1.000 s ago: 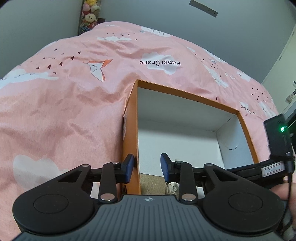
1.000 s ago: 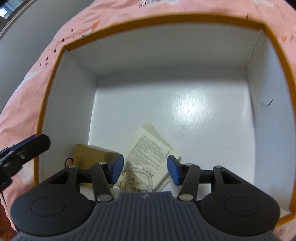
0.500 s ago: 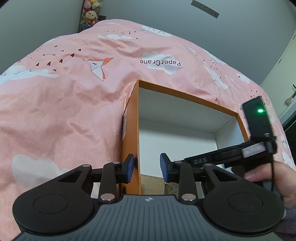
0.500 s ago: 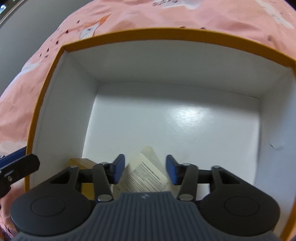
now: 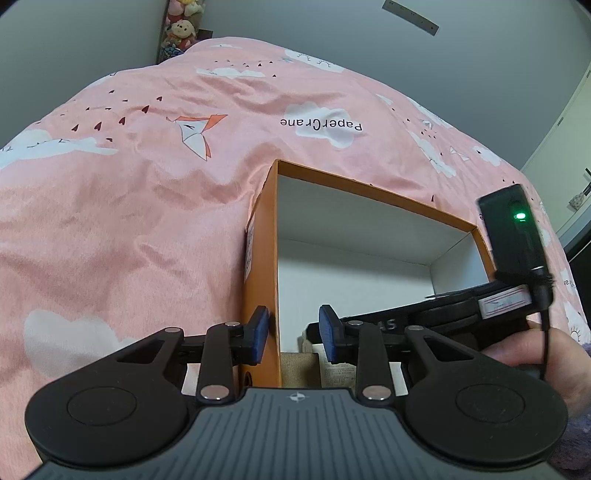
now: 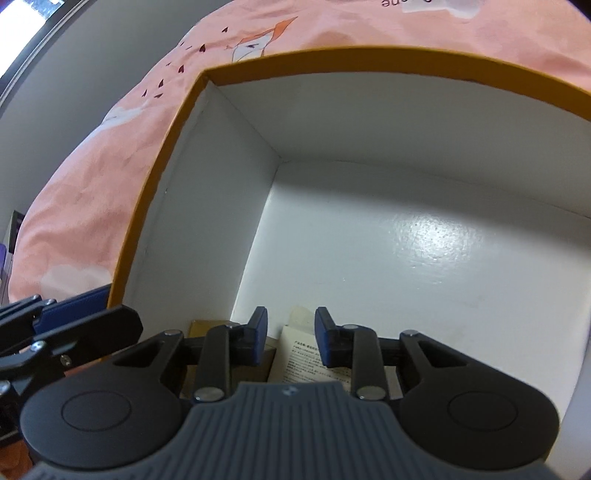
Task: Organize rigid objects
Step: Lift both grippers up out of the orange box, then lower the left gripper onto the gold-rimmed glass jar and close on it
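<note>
An orange box (image 5: 260, 258) with a white inside (image 6: 406, 258) lies open on the pink bed cover. My left gripper (image 5: 293, 325) sits astride its left wall, jaws drawn in narrow; the outer pad lies against the orange face. In the box's near left corner lie a small brown carton (image 6: 201, 326) and a white printed leaflet (image 6: 299, 332). My right gripper (image 6: 290, 325) hangs inside the box just above them, its jaws closing. The leaflet's corner shows in the gap and neither pad presses on it. In the left wrist view, the right gripper's body (image 5: 513, 236) and the hand (image 5: 535, 362) reach in from the right.
The pink bed cover (image 5: 129, 221) with cloud prints surrounds the box. Most of the box floor (image 6: 443, 277) is bare white. Grey walls stand behind the bed, with soft toys (image 5: 181, 26) in the far corner. My left gripper's blue pad (image 6: 74, 306) shows beside the box wall.
The right gripper's jaws have narrowed. It has shifted towards the box's near left corner and rolled, reaching further over the box in the left wrist view. The left gripper and the box have stayed put.
</note>
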A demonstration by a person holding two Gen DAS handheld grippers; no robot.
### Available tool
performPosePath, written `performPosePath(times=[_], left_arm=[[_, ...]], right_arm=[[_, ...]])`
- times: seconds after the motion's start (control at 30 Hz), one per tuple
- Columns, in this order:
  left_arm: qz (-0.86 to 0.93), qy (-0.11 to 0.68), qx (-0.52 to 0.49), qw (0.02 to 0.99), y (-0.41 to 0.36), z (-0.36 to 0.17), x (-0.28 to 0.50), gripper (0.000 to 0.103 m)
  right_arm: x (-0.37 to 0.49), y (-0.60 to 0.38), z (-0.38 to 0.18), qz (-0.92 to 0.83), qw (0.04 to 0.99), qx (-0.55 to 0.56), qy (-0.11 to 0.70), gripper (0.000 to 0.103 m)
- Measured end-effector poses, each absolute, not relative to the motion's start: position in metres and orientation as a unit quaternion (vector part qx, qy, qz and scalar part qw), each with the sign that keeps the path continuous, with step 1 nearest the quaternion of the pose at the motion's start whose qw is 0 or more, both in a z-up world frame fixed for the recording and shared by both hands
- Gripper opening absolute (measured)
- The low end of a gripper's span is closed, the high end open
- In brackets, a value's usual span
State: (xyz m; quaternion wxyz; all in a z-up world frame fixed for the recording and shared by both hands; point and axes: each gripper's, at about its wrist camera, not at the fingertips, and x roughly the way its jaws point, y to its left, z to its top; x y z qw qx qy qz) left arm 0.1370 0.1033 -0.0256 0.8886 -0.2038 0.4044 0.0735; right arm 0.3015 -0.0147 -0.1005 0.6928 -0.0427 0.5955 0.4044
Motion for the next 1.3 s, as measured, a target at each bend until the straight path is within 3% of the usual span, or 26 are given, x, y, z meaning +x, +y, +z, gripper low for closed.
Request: performPosePath(times=[0.03,0.1,0.3,0.63,0.9,1.1,1.3], left_arm=[[0.074,0.404,-0.204,0.889,0.103,-0.026,0.137,0.034],[0.075,0.404,-0.203,0.889,0.104,-0.025,0.137,0.034],[0.079,0.403,-0.199,0.89,0.101,-0.025,0.137,0.034],[0.09,0.394,-0.178,0.897,0.094,-0.023,0.135,0.034],[0.099,0.347,-0.129,0.924,0.078,-0.001,0.119,0.034],[0.059,0.309,-0.106,0.943,0.065,0.019,0.099,0.034],[0.025,0.294,-0.089,0.951,0.054,0.026,0.076,0.034]], right_arm=[[0.301,-0.017,-0.098,0.401,0.695,-0.039,0.595,0.029],[0.301,-0.028,-0.091,0.386,0.709,-0.036,0.589,0.041],[0.3,-0.055,-0.096,0.33,0.722,-0.035,0.606,0.041],[0.288,-0.056,-0.106,0.329,0.717,-0.038,0.613,0.033],[0.24,-0.067,-0.052,0.365,0.78,-0.054,0.505,0.034],[0.194,-0.109,-0.008,0.384,0.829,-0.002,0.407,0.041],[0.161,-0.138,0.004,0.37,0.844,0.0,0.389,0.041]])
